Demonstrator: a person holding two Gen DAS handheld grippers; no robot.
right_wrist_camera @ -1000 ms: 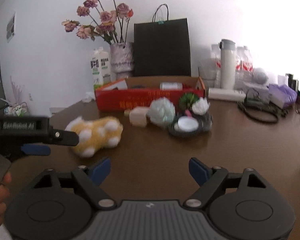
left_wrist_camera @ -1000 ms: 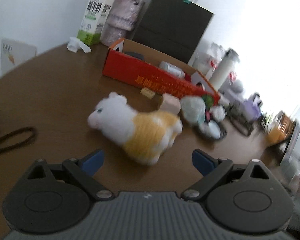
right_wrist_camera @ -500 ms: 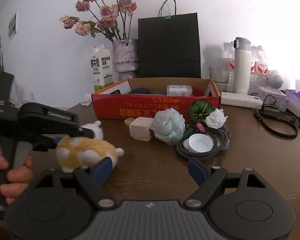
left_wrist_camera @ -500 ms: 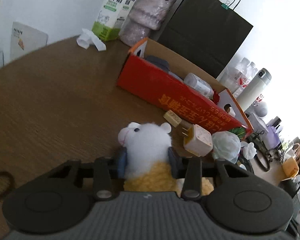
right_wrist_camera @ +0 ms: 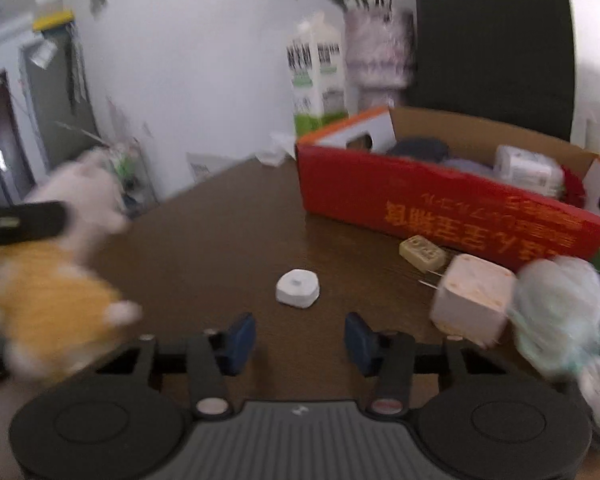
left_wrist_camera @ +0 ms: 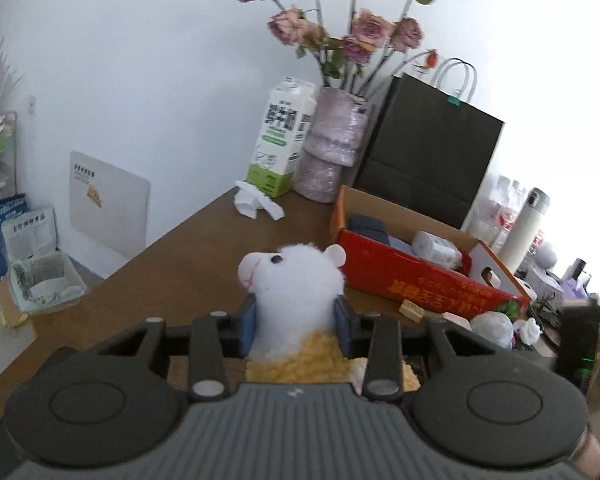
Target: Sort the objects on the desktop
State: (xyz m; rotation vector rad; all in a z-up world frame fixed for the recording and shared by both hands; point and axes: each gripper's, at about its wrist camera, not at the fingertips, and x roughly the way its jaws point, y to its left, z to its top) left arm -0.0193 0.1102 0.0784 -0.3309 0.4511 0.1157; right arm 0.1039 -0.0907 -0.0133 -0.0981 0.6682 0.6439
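Left gripper [left_wrist_camera: 296, 322]: my blue pads clamp the white-and-yellow plush toy animal [left_wrist_camera: 296, 300], lifted above the brown wooden table [left_wrist_camera: 172, 276].
Right gripper [right_wrist_camera: 300, 338]: my jaws are closing, nothing between them.
Ahead of right: small white rounded cap [right_wrist_camera: 298, 289] on the table, near the red cardboard box [right_wrist_camera: 420, 200].

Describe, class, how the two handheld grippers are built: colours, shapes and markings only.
Both match: the left gripper and right gripper have a ribbed grey centre panel with a small white mark, round black discs either side, black linkage arms with silver pivot pins, and blue finger pads.
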